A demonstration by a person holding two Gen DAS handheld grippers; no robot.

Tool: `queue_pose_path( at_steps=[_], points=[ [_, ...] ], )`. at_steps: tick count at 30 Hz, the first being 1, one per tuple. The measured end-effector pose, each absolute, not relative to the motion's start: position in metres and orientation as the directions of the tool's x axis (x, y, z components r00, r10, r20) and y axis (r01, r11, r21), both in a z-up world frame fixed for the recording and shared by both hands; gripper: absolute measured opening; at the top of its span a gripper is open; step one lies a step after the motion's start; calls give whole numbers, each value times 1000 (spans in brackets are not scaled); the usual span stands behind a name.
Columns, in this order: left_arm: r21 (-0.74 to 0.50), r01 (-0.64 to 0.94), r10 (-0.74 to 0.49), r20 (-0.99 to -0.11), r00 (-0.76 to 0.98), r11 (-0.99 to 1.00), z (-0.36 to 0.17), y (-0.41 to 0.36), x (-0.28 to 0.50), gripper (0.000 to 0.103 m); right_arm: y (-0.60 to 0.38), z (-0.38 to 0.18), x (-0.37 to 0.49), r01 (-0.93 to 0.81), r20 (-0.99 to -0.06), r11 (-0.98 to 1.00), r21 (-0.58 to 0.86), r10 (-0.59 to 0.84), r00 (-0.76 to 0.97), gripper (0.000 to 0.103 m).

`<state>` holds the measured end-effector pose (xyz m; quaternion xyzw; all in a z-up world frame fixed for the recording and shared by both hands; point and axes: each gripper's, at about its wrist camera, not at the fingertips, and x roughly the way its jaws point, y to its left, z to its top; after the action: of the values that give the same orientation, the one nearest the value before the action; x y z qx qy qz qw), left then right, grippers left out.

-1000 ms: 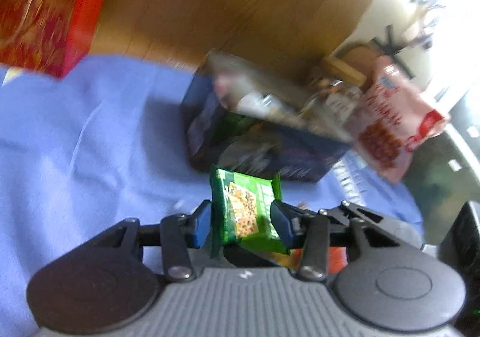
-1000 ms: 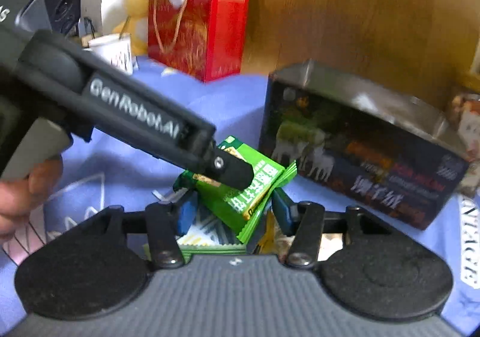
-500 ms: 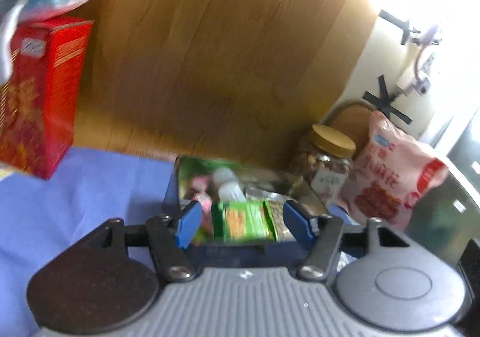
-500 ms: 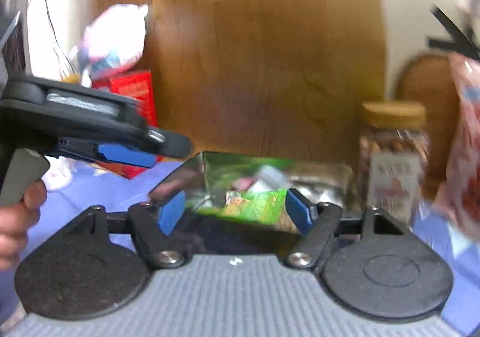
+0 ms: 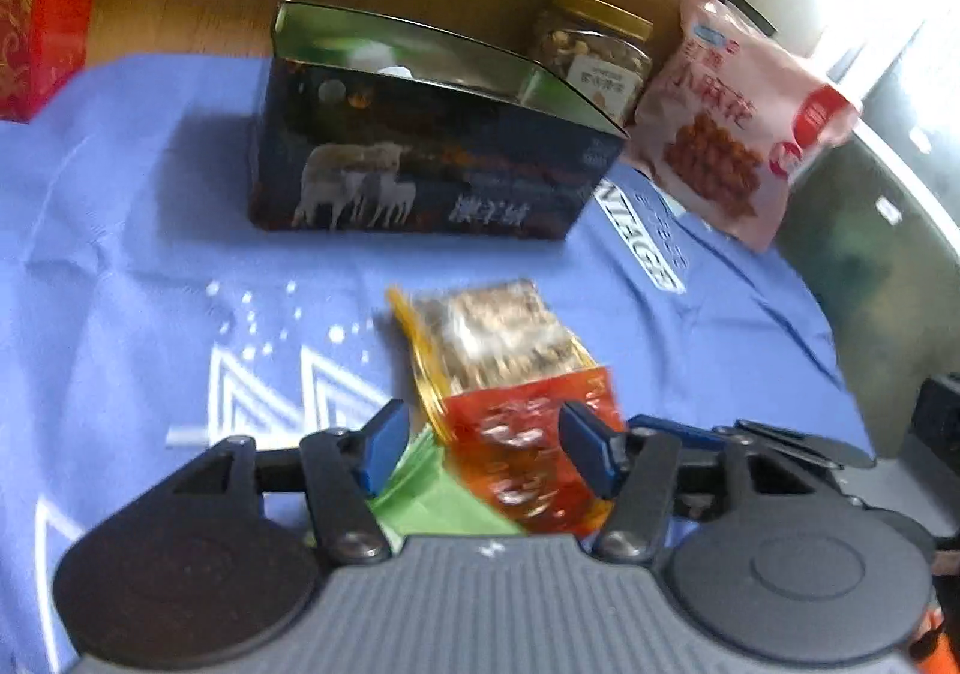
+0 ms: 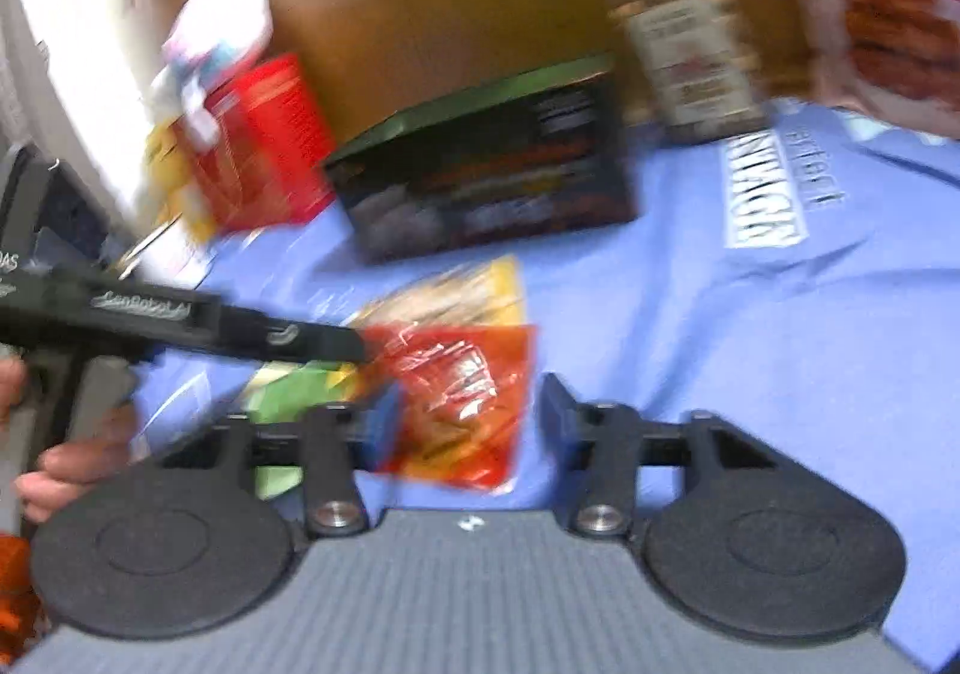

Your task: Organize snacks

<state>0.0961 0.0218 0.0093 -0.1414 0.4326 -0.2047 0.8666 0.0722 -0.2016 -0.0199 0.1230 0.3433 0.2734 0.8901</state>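
Blue cloth covers the counter, with the dark tin at the back. A second ago the left claw carried a green packet; that went into the tin, and both claws have swung back, spread wide and empty, over the orange snack packet lying near the green packets, likely next; the right claw straddles it too

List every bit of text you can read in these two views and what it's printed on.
"GenRobot.AI": side of the left tool, blurred but legible.
"VINTAGE", partly cut and slanted: white print on the blue cloth.
Chinese characters on the dark tin: too blurred to read.
Chinese characters on the pink snack bag: blurred, unreadable.
Nut jar label: too small.
Orange snack packet: print unreadable.
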Motion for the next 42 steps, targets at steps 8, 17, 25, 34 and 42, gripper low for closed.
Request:
queue_pose_path(
  at_steps=[8,17,25,34,42],
  points=[
    [-449,188,-466,-660,589,873,37,55,84,59,-208,-6,59,-475,-501,791,385,612,612,48],
    [-504,165,-508,-683,525,848,7,33,149,53,-180,-26,113,-442,-565,839,317,541,623,48],
    [-498,182,-507,-662,552,848,22,34,135,44,-154,-23,106,-486,-529,841,238,532,661,25],
    [-407,191,-401,-527,749,893,103,44,178,72,-145,38,141,-480,-342,849,220,528,777,30],
    [-456,182,-437,-551,712,871,78,78,141,70,-162,29,134,-429,-380,857,286,512,770,51]
  ],
)
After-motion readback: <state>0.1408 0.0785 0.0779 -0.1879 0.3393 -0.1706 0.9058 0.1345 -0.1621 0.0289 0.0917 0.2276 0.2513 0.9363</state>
